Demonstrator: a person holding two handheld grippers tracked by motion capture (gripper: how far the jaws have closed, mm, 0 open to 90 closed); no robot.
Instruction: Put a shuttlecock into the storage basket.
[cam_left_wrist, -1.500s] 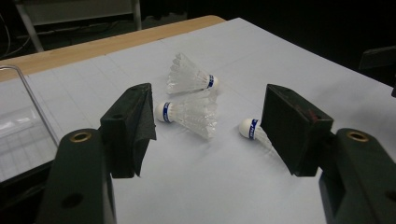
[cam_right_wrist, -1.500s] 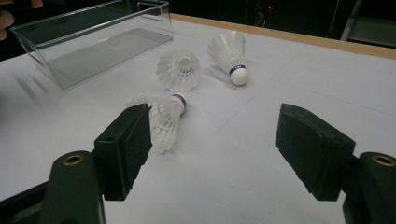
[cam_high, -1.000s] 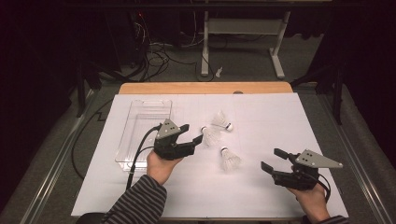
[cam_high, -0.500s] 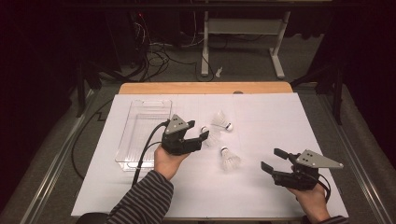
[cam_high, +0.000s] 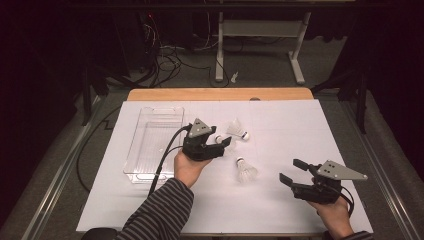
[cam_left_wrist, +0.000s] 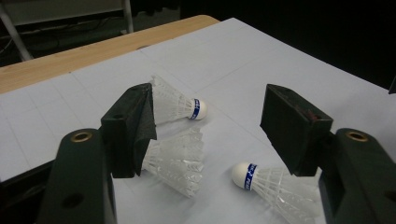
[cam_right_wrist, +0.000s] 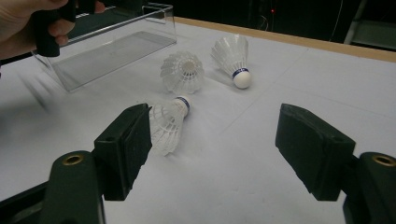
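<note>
High view, left gripper (cam_high: 220, 145): jaws wide apart, nothing between them, poised over the middle shuttlecock (cam_high: 226, 146) near table centre.
Left gripper view, middle shuttlecock (cam_left_wrist: 180, 158): lying on its side, feathers partly hidden behind the left-hand jaw, not gripped.
Far shuttlecock (cam_high: 238, 130): at about 1 o'clock from the left gripper, on its side, blue band by the cork, just beside the middle one.
Near shuttlecock (cam_high: 246, 170): at about 4 o'clock from the left gripper, on its side, apart from the other two.
Right gripper (cam_high: 293, 172): jaws spread wide, holding nothing, low at the table's 4 o'clock corner, well apart from all shuttlecocks.
Clear tray (cam_high: 145, 165): at 9 o'clock from the left gripper, just beside the hand, nothing inside.
In the way: nothing between the open jaws and the middle shuttlecock; black cable (cam_high: 162, 162) trailing across the tray's near corner.
Surface: white sheet (cam_high: 280, 120) over a wooden table (cam_high: 220, 93), bare strip of wood at 12 o'clock.
Room: dark, grey floor, tangled cables and a white desk frame (cam_high: 260, 30) beyond the far edge.
</note>
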